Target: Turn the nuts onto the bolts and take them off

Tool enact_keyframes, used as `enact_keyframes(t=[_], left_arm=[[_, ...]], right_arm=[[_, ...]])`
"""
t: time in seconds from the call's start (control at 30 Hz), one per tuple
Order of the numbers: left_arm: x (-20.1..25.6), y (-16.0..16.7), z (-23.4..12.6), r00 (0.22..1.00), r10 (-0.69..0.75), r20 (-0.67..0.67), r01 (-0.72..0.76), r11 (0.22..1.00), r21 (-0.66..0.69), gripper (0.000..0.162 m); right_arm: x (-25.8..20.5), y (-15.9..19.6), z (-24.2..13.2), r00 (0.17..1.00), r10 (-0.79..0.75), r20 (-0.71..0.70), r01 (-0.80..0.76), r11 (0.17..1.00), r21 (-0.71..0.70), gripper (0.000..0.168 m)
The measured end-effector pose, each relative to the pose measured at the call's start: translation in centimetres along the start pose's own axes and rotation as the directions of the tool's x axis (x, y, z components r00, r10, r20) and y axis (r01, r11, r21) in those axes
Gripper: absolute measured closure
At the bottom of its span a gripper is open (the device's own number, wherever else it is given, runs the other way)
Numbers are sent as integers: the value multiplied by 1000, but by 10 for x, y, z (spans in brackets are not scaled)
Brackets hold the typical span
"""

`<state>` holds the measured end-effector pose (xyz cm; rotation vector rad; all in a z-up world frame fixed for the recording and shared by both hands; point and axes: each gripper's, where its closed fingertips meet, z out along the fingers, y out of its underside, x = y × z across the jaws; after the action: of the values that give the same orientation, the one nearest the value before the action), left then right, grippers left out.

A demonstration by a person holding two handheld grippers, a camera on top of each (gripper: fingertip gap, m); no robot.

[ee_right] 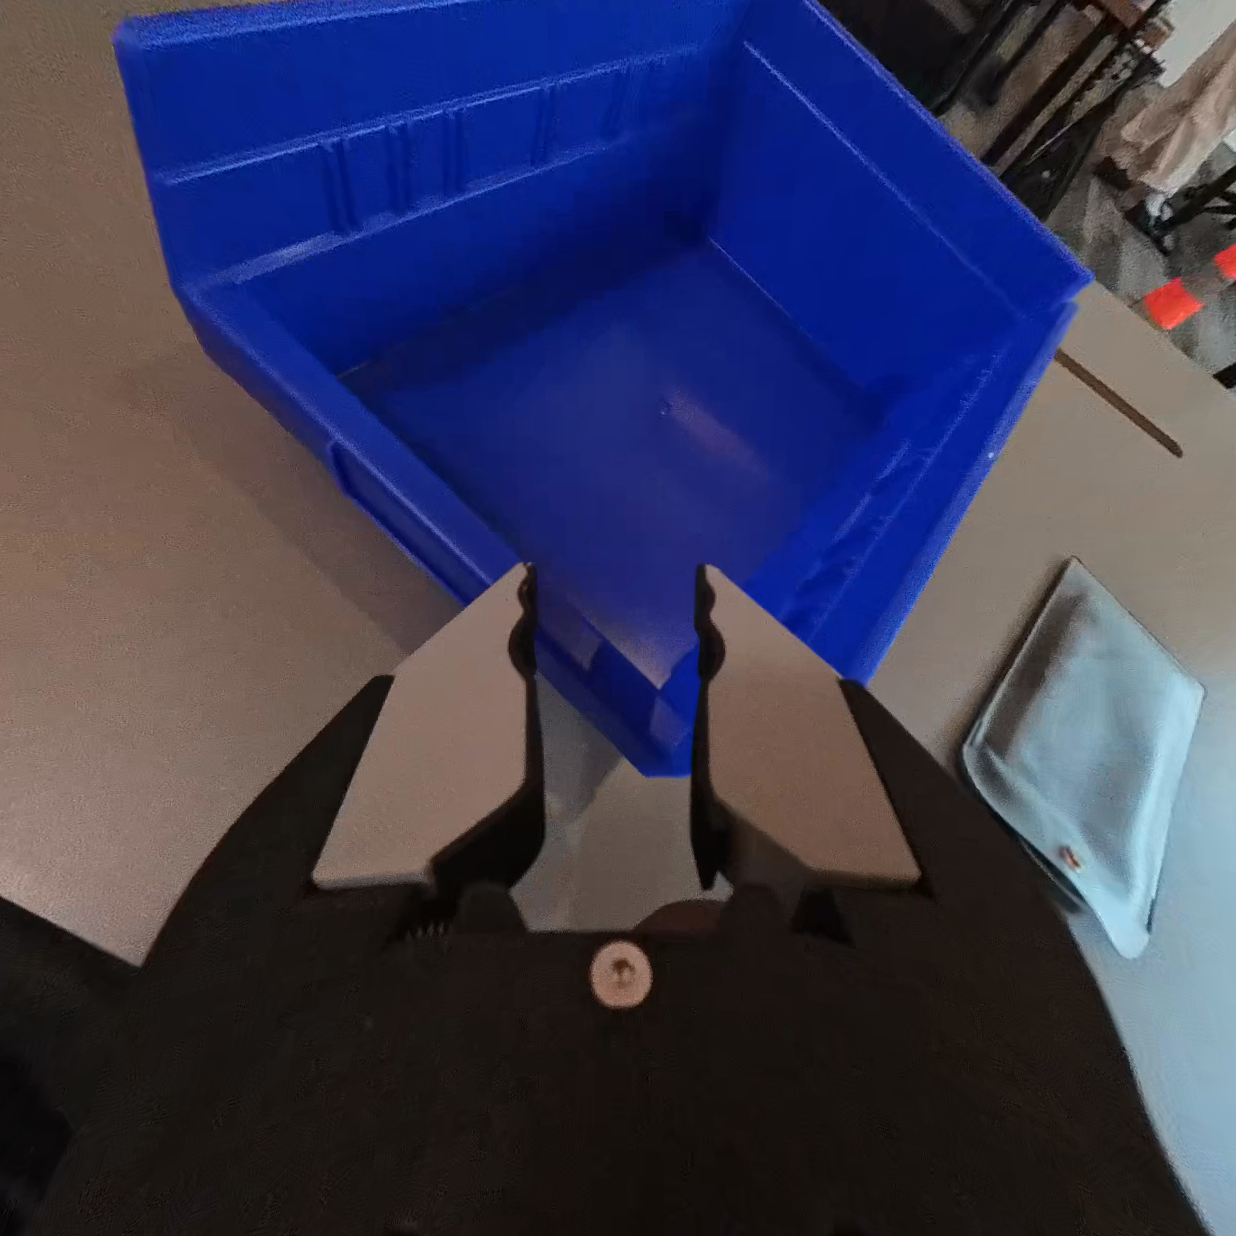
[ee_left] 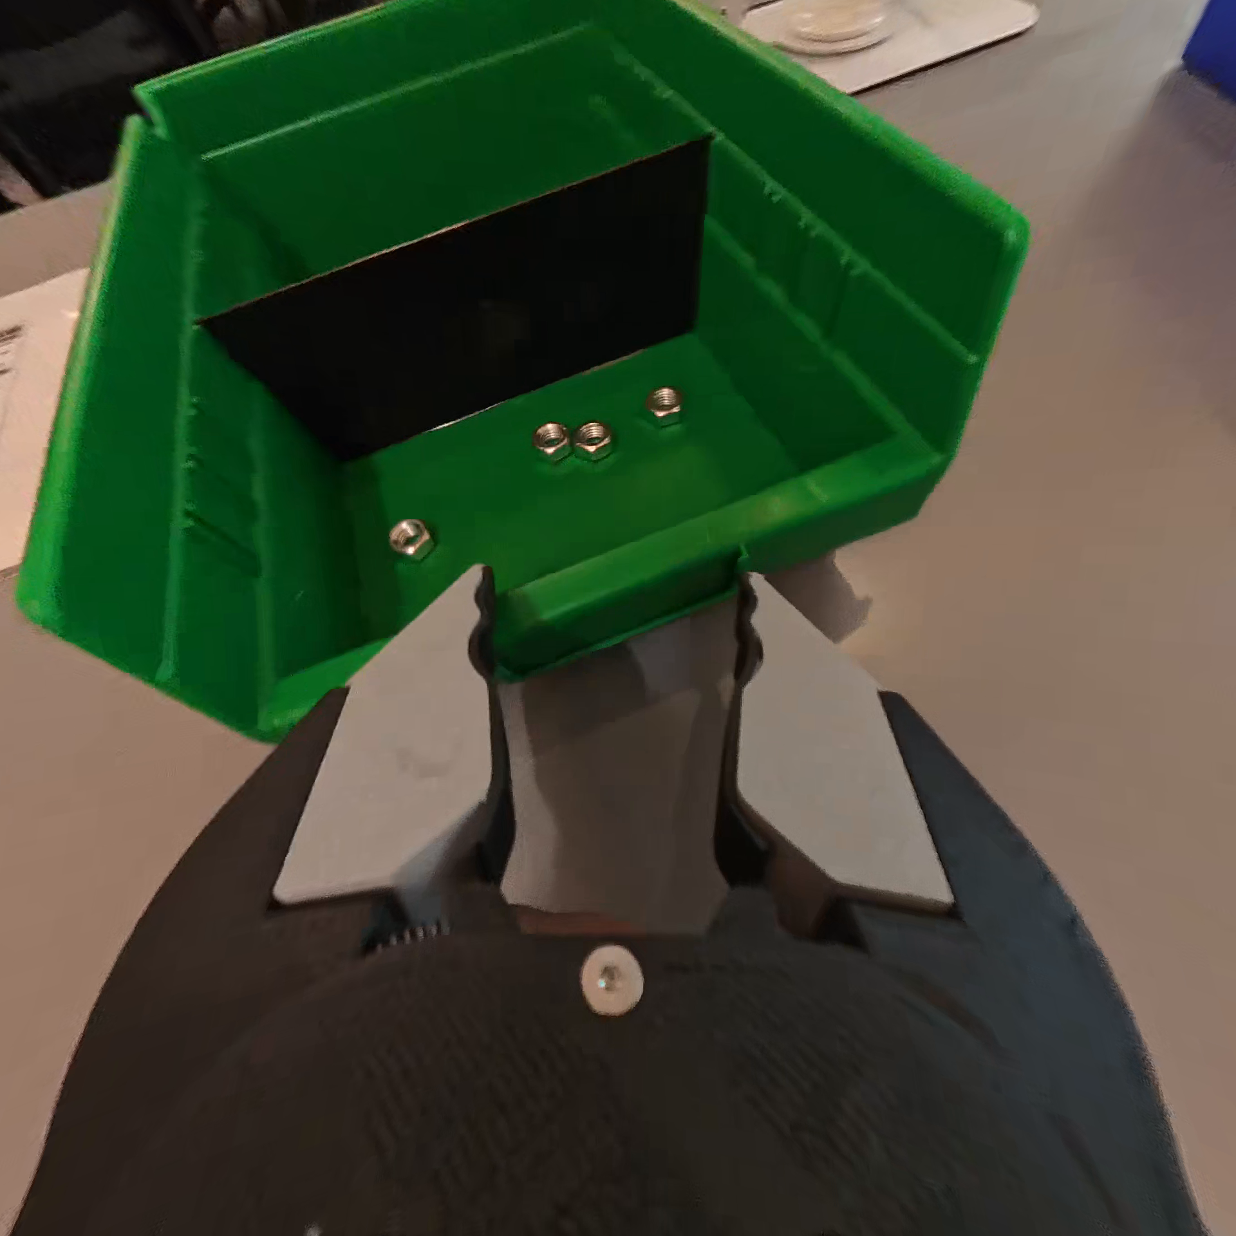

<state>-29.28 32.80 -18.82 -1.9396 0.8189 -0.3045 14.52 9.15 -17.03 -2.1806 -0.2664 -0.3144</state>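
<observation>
In the left wrist view a green bin (ee_left: 863,508) stands on the grey table, with a black divider (ee_left: 468,321) across it. Several silver nuts lie loose on its floor: one at the near left (ee_left: 409,537), a touching pair (ee_left: 552,441) and one farther right (ee_left: 663,406). My left gripper (ee_left: 615,602) is open, its fingertips over the bin's front lip, with nothing held. In the right wrist view my right gripper (ee_right: 612,602) is open with nothing between its pads, over the near corner of a blue bin (ee_right: 936,221). The part of that bin in view holds nothing. No bolt is in view.
A folded light-blue cloth (ee_right: 1083,756) lies on the table right of the blue bin. A white sheet (ee_left: 27,401) lies left of the green bin, and a tray with a clear dish (ee_left: 903,40) beyond it. Orange objects (ee_right: 1170,311) lie on the floor past the table edge.
</observation>
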Motion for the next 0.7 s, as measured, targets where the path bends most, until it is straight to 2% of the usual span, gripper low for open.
enact_keyframes(t=[0.03, 0.1, 0.13, 0.17, 0.2, 0.23, 0.33, 0.5, 0.7], left_arm=[[0, -1, -3, 1000, -18, -8, 18, 1000, 2, 93], [21, -11, -9, 996, -22, -89, 25, 999, 34, 106], [29, -14, -9, 996, 9, -90, -5, 999, 44, 107], [33, -15, -6, 997, 49, -51, -47, 998, 42, 110], [35, -16, -2, 996, 91, -14, -91, 995, 33, 112], [37, -16, 3, 993, 121, 16, -121, 992, 25, 113], [50, -24, 6, 992, 124, 27, -125, 992, 34, 107], [67, -69, -25, 980, 159, 117, -176, 972, 155, 97], [130, -113, -40, 974, 224, 42, -227, 937, 264, 102]], right_arm=[[3, 2, 3, 1000, 0, 22, 0, 1000, 3, 130], [10, 6, 11, 999, -42, 18, 42, 999, -5, 144], [18, 12, 15, 997, -61, -37, 59, 997, -44, 155], [32, 18, 21, 990, -81, -117, 70, 994, -89, 156], [42, 17, 22, 979, -101, -179, 86, 992, -89, 151], [52, 14, 22, 962, -115, -247, 97, 992, -84, 135], [65, 9, 15, 925, -145, -350, 124, 989, -84, 121], [47, -31, -14, 918, -118, -378, 154, 986, 65, 128], [8, -69, -33, 935, -132, -330, 190, 970, 151, 126]])
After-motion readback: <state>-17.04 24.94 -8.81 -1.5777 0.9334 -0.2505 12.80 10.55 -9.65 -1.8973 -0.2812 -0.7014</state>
